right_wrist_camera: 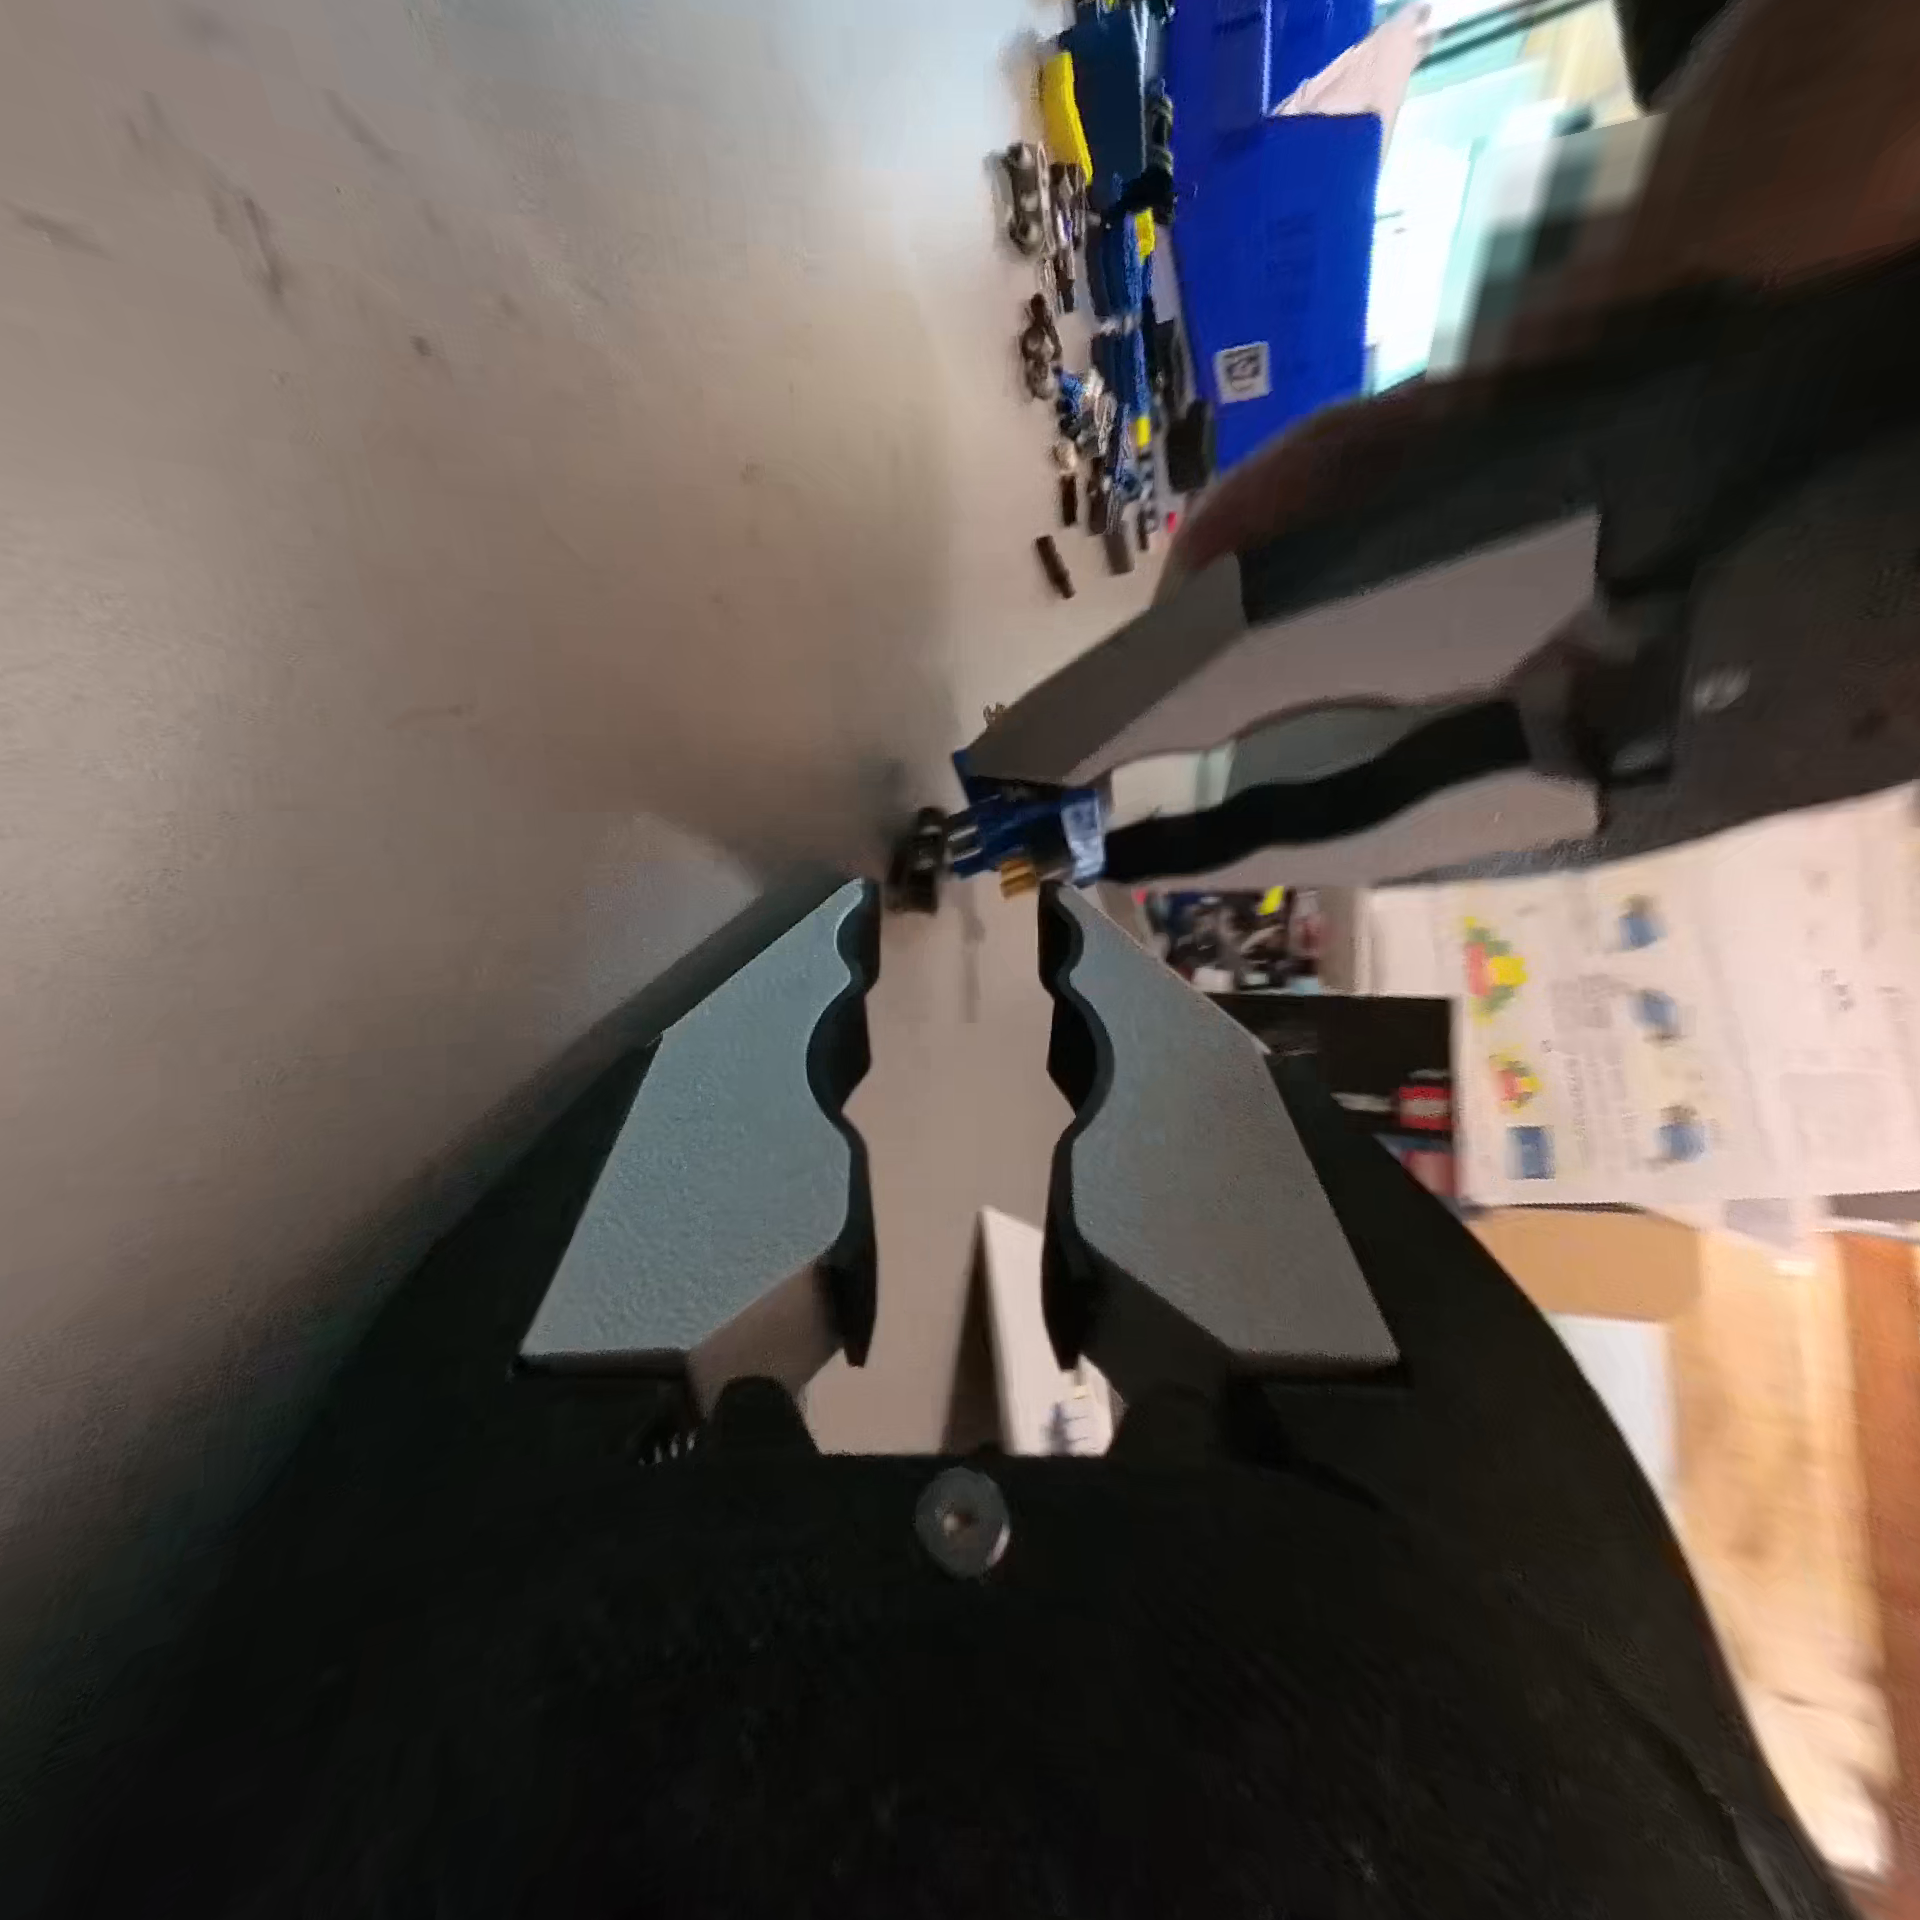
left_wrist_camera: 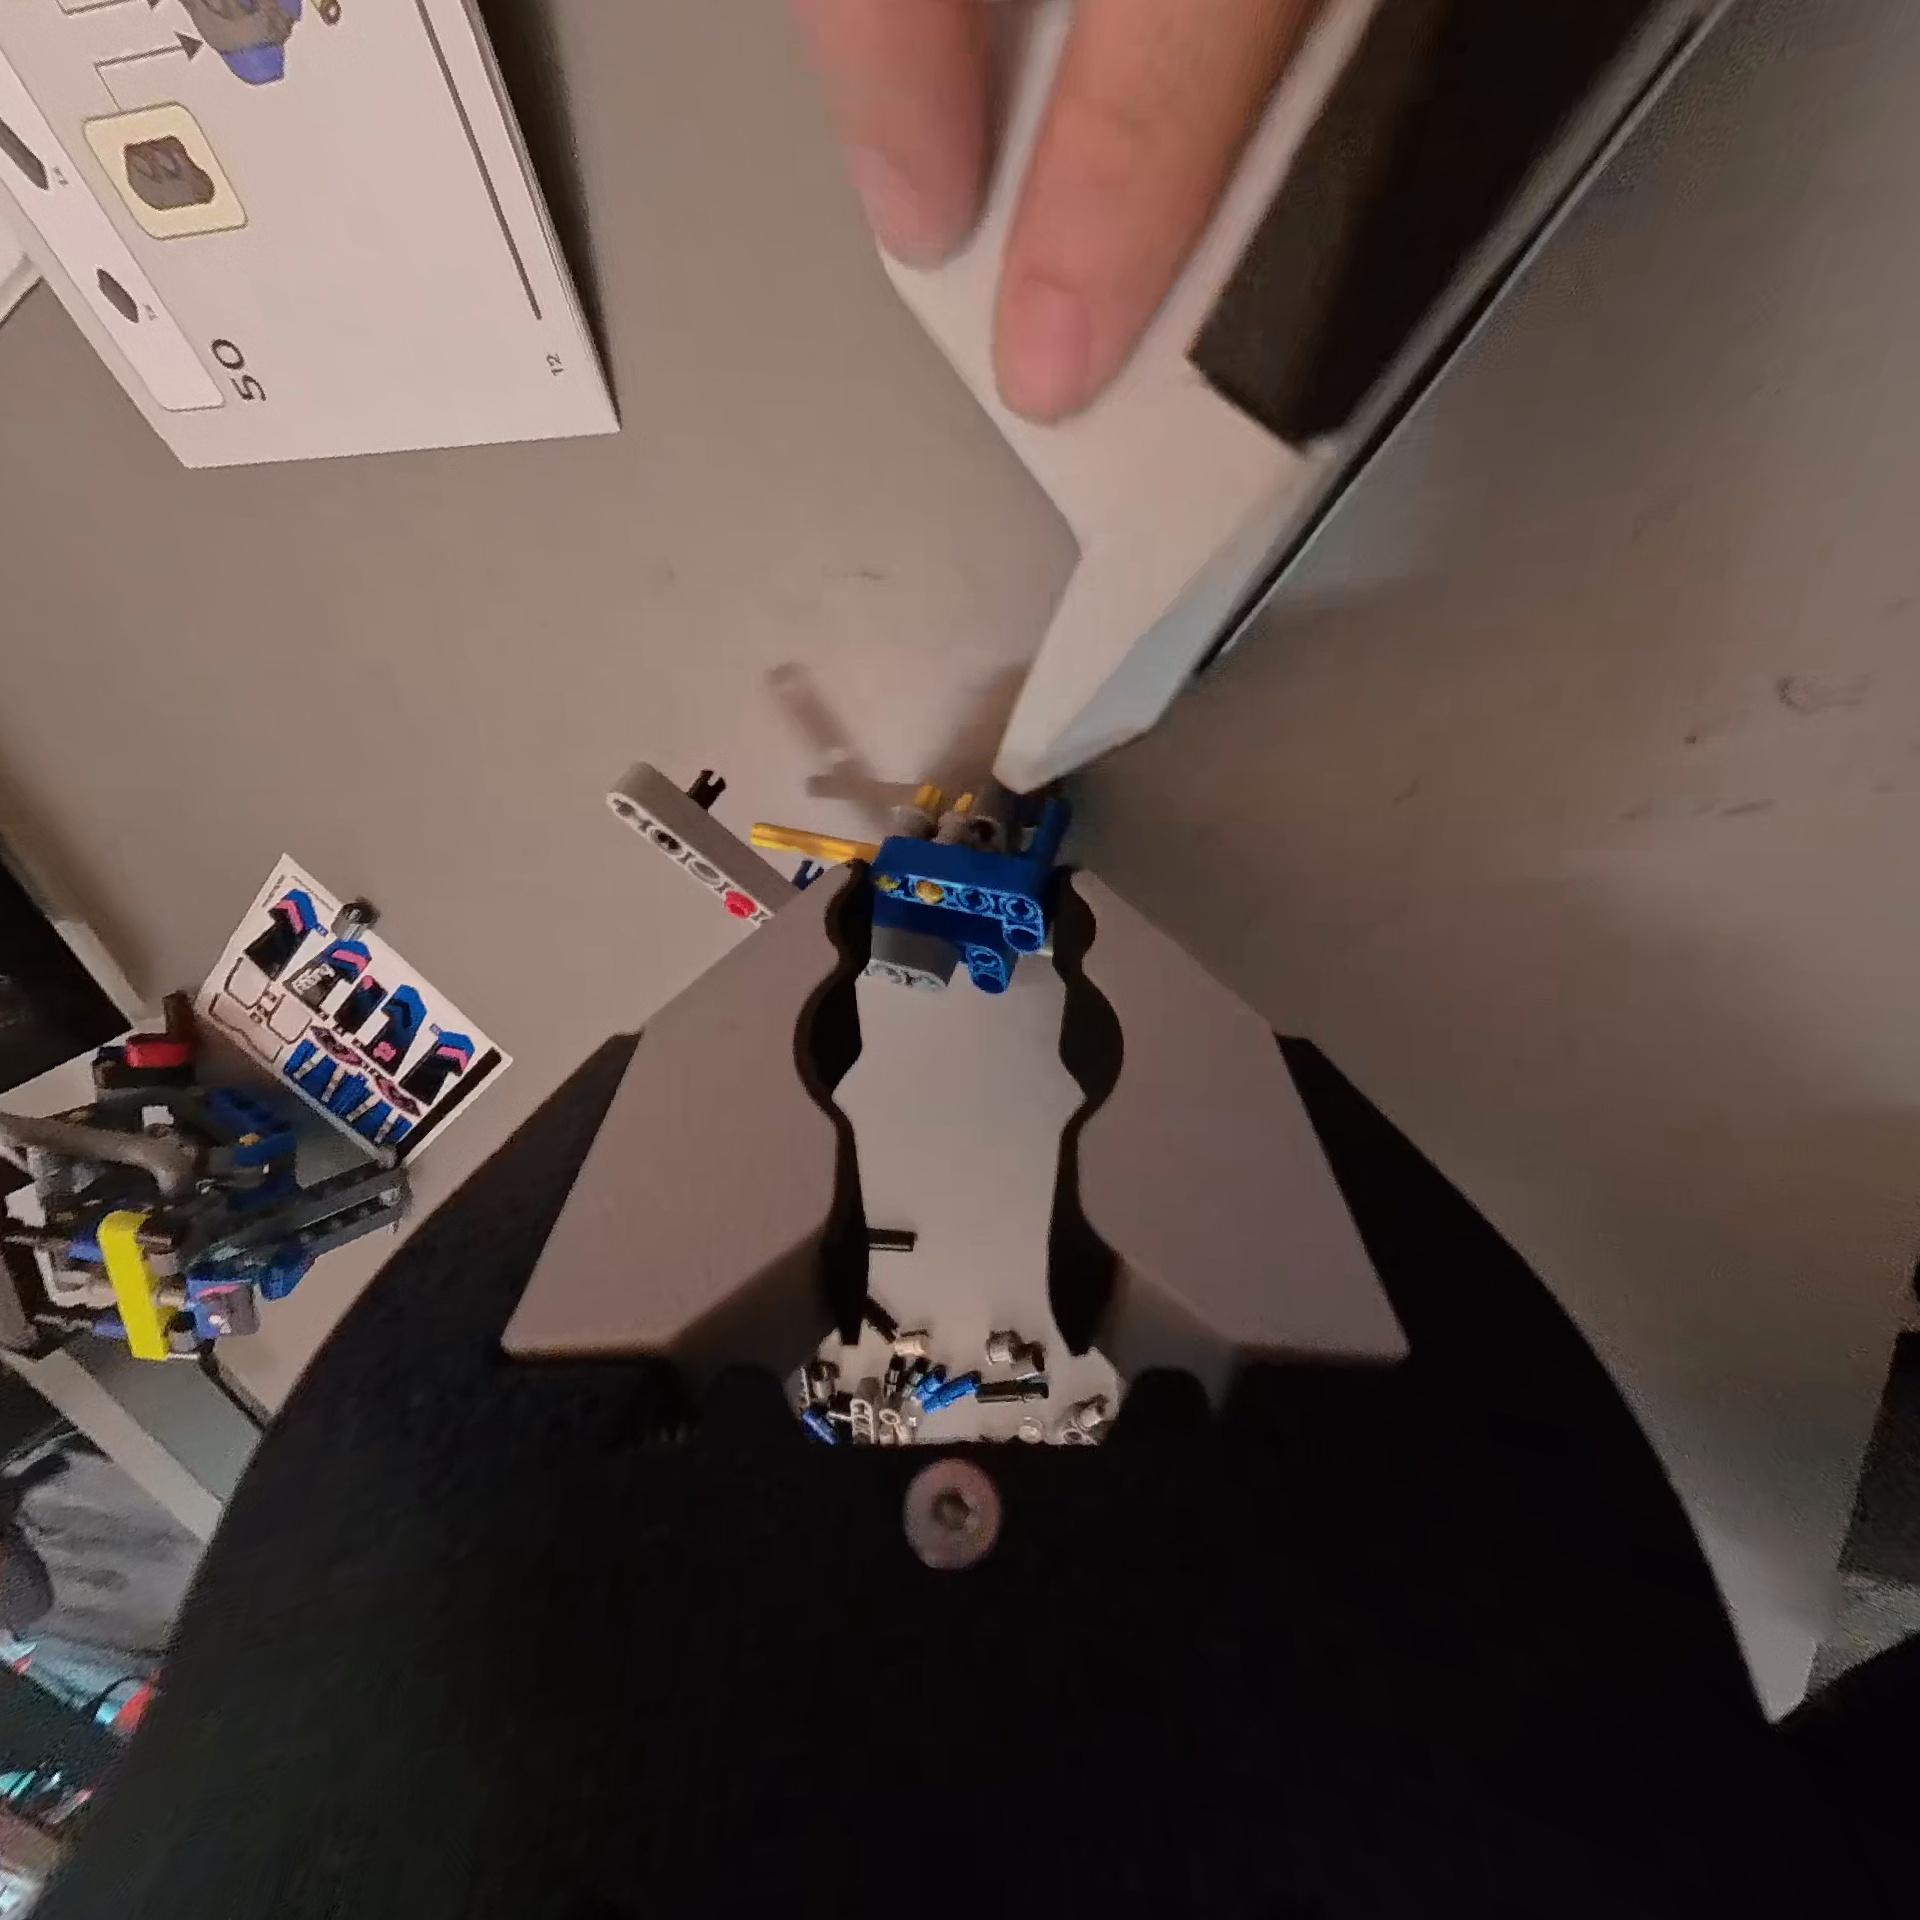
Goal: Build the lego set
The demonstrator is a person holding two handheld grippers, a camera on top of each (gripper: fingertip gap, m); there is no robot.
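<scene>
Left wrist view. Left gripper (left_wrist_camera: pixel 961 904): 2 grey fingers, partly open, closed around a small blue lego assembly (left_wrist_camera: pixel 961 904) at their tips; the left finger touches it, contact on the right side is likely but shadowed. Assembly: blue beams with yellow pins, grey cylinders on its far side, a grey beam at its near end. Right gripper (left_wrist_camera: pixel 1029 774): enters from upper right, its pale tip meeting the far side of the assembly; a person's fingers (left_wrist_camera: pixel 1049 270) rest on its body. Grey table (left_wrist_camera: pixel 1455 831). Grey beam with a red pin (left_wrist_camera: pixel 696 847) lies just left of the assembly, a yellow axle (left_wrist_camera: pixel 810 840) between them. Instruction booklet (left_wrist_camera: pixel 343 239), upper left. Sticker sheet (left_wrist_camera: pixel 353 1023), left. Partly built model (left_wrist_camera: pixel 166 1205) in black, blue and yellow, far left. Loose small parts (left_wrist_camera: pixel 935 1387), seen between the finger bases.

Right wrist view. Right gripper (right_wrist_camera: pixel 956 904): 2 grey fingers, partly open, nothing between them; tips just short of the assembly (right_wrist_camera: pixel 1023 821). Left gripper (right_wrist_camera: pixel 1039 821) reaches in from the right, clasping the assembly; black pieces (right_wrist_camera: pixel 920 847) project from the assembly's left end. Scattered parts (right_wrist_camera: pixel 1101 343) and blue packaging (right_wrist_camera: pixel 1278 260) beyond, blurred. Instruction sheets (right_wrist_camera: pixel 1683 1029), right.
</scene>
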